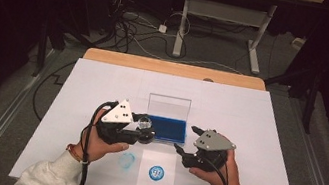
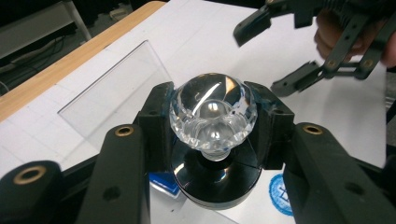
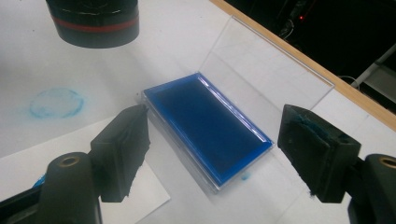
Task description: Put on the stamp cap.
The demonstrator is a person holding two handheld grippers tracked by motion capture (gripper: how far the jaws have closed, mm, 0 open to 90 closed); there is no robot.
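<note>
Tangled cables (image 1: pixel 128 25) lie on the grey floor (image 1: pixel 209 54) beside a white desk frame (image 1: pixel 257 42) beyond the table (image 1: pixel 171 68).

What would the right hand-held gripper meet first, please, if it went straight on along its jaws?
Most likely the blue ink pad, lying open between and beyond the open jaws of the right hand-held gripper; how far off is unclear.

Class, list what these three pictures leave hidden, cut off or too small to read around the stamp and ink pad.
- Stamp face: left gripper view, turned down, hidden by its own black base.
- Round blue print design: high view, too small to read; left gripper view, cut off by the claw arm.
- Stamp's crystal knob: right gripper view, cut off by the top edge.
- Ink pad near end: high view, covered by the left claw.
</note>
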